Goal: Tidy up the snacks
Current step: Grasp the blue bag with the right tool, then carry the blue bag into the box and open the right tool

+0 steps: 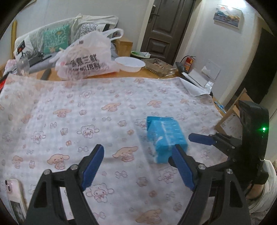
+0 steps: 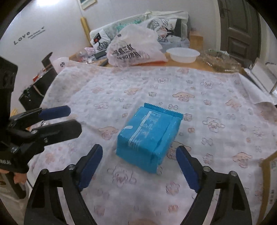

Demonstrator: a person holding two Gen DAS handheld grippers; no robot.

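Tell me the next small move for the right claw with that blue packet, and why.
Probably ease the right claw forward and down until its fingers straddle the blue packet, then close. The packet lies free on the tablecloth just ahead of the open jaws, and nothing holds it. The left claw stands open, off to the side.

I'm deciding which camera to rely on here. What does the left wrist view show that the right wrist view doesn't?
Only the left view: a pink phone, a fire extinguisher, a wall picture. Only the right view: "Love" lettering on the wall. Both: the blue snack pack lying ungripped on the patterned cloth, the plastic bag, white bowl, and both open grippers, left and right.
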